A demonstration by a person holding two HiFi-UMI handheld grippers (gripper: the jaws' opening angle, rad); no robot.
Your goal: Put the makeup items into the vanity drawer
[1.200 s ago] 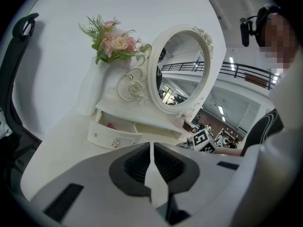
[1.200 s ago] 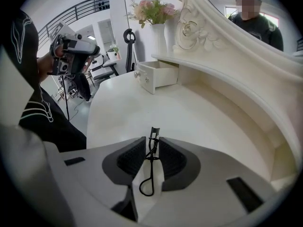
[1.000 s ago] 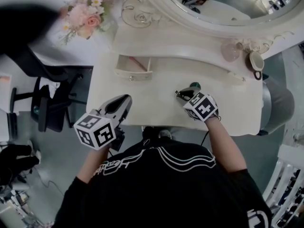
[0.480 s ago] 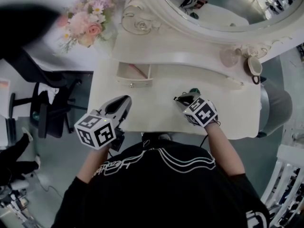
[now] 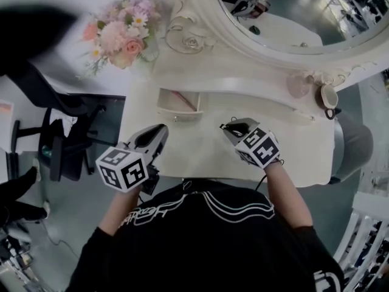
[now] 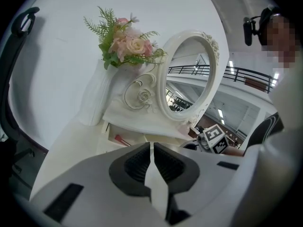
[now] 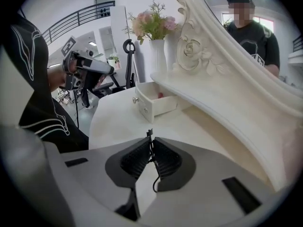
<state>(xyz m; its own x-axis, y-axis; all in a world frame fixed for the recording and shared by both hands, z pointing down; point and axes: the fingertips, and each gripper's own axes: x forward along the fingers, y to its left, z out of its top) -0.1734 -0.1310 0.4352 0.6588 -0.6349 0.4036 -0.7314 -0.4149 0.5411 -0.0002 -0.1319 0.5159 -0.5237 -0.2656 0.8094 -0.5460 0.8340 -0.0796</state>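
I am clamping the jaws of my right gripper point(image 7: 151, 148) on a thin dark makeup item point(image 7: 149, 135), a wiry thing that I cannot identify more closely. The jaws have just been closing on it. The ribbed pads are nearly meeting, because so slim a piece takes almost the whole stroke before it is pinched. Its tip is poking out above the pads, and a curl of it is hanging below them.

I am holding it above the surface point(image 5: 200, 148), angled downward. The drawer point(image 5: 176, 115) is ahead and off to the left, well apart from the jaws. It is standing pulled out with a slim reddish item point(image 5: 180, 100) lying inside, so I judge that the step in hand is carrying this piece over to join it.

The jaws of my left gripper point(image 6: 152, 150) are resting together with nothing between them. I am parking that hand near the front edge of the surface, on the drawer's side, probably to leave the right hand's path free.
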